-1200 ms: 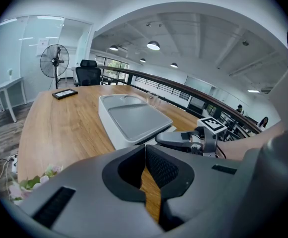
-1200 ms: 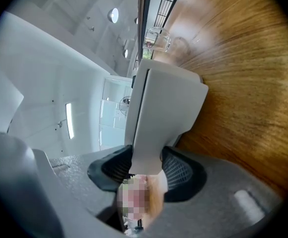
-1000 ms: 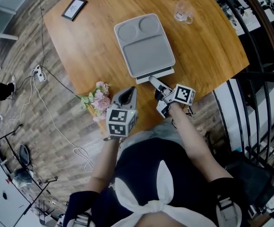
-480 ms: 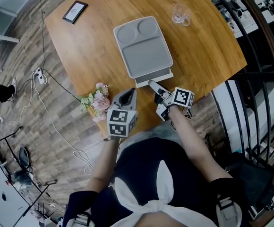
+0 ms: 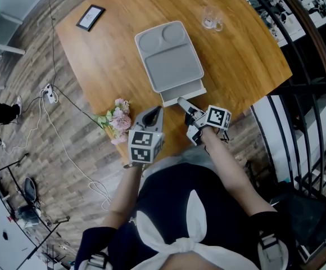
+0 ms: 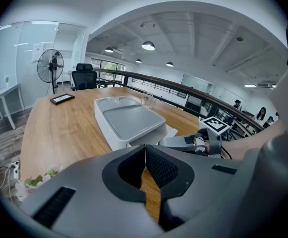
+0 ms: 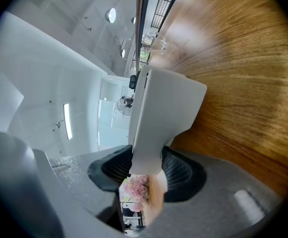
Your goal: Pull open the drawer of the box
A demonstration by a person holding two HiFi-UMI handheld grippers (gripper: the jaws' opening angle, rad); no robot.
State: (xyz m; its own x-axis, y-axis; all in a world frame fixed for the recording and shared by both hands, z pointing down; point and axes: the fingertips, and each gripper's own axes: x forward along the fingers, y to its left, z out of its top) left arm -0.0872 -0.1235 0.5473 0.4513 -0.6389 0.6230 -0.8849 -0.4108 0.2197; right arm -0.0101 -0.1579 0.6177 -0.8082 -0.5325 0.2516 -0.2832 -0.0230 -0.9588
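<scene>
Wood worktop over plank floor; my right gripper clamps the drawer of the box, left gripper closed.

No word, brand or number can be read — the framed card on the worktop shows too small to read.
</scene>
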